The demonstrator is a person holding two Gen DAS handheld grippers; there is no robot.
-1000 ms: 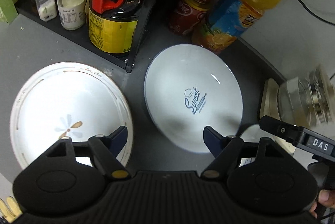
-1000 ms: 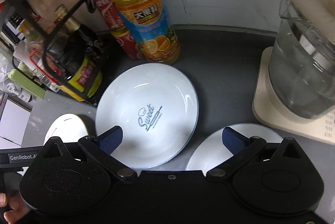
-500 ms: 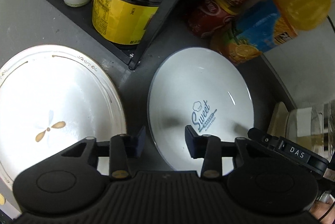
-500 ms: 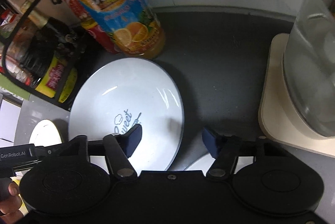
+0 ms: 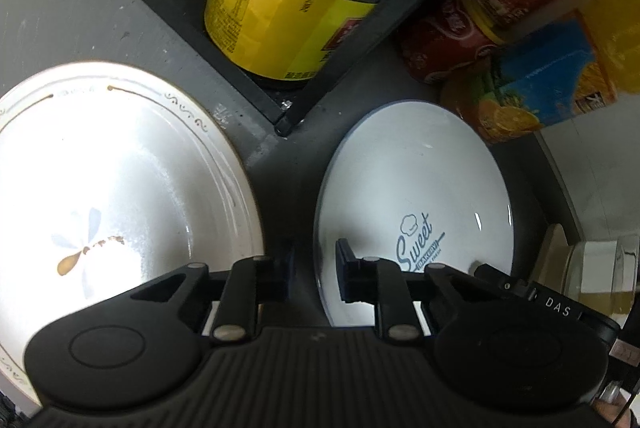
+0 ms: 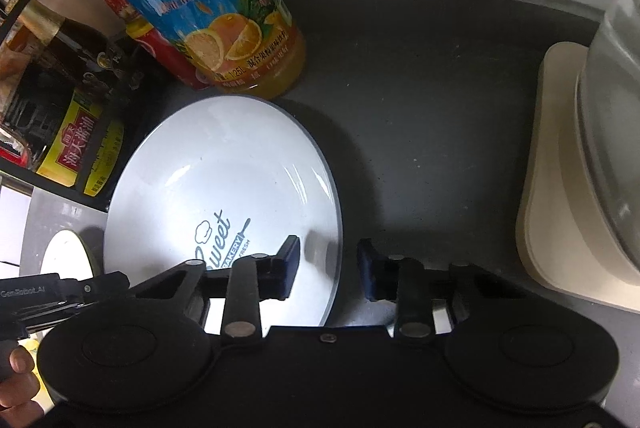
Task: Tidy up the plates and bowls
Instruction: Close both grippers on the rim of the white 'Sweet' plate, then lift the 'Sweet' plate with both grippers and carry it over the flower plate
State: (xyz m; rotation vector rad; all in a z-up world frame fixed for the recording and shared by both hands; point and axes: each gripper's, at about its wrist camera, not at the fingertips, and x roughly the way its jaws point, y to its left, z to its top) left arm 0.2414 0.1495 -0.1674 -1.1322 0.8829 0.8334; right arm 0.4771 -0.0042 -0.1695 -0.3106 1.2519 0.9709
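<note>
**Both grippers at the Sweet Bakery plate**

While the pale blue plate [image 5: 416, 179] printed "Sweet Bakery" lay flat on the dark grey counter [image 6: 420, 115], I had both grippers set at its near edge from opposite sides. My left gripper [image 5: 314, 268] straddled the plate's left rim: one pad sat over the plate's inside, the other over the counter in the gap beside the gold-trimmed white plate [image 5: 120, 179]. The jaws stood partly apart, and I could not tell whether either pad touched the rim. My right gripper [image 6: 328, 268] did the same on the plate's right rim, its left pad above the plate's surface and its right pad above bare counter, with a clear gap between them and nothing clamped. The gold-trimmed plate lay just beside the blue one, apart from it, with a flower motif near its middle. Behind the blue plate stood an orange juice bottle [image 6: 216, 27], close to its far rim, with a red bottle [image 5: 500, 11] next to it. A yellow-labelled dark sauce jug [image 5: 280, 11] sat on a black rack [image 5: 192, 23] to the left. A glass jug [image 6: 608, 131] stood on a cream base at the far right.
</note>
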